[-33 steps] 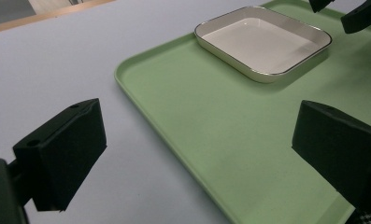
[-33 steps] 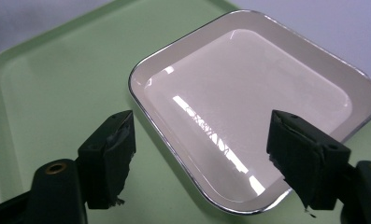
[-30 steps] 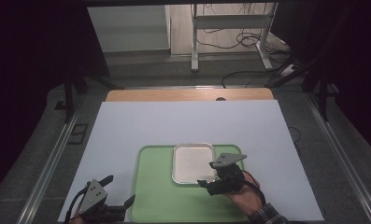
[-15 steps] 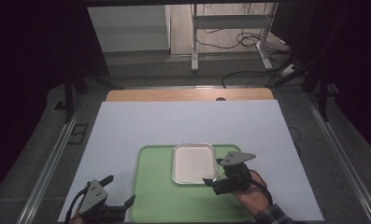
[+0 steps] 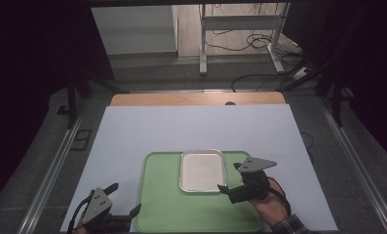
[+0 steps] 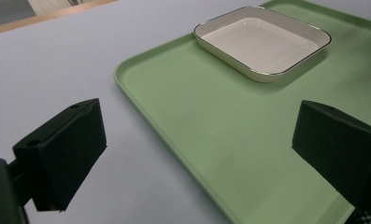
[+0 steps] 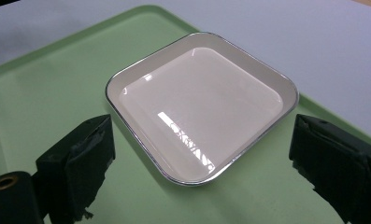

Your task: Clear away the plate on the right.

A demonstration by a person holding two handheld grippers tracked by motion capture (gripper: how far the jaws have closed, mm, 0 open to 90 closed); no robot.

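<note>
A shallow white rectangular dish (image 5: pixel 202 170) with a thin dark rim lies empty on a green tray (image 5: pixel 162 204). In the high view my right gripper (image 5: pixel 229 177) is just off the dish's right side, near its front right corner, held by a hand. In the right gripper view the dish (image 7: pixel 197 102) has one corner pointing between the wide-apart jaws of the right gripper (image 7: pixel 199 140), which hold nothing. My left gripper (image 5: pixel 125 197) sits low at the tray's front left corner. It is open (image 6: pixel 197 126) astride the tray's edge (image 6: pixel 174 93), with the dish (image 6: pixel 262 42) far ahead.
The tray rests on a pale lilac board (image 5: pixel 196 126) that covers most of the table. A wooden strip (image 5: pixel 196 99) shows at the far edge. Metal rails (image 5: pixel 54 165) run down both sides. Cables and a frame stand on the floor beyond.
My right gripper has drawn back to the right, away from the dish's side. The left gripper, dish and tray have stayed put.
</note>
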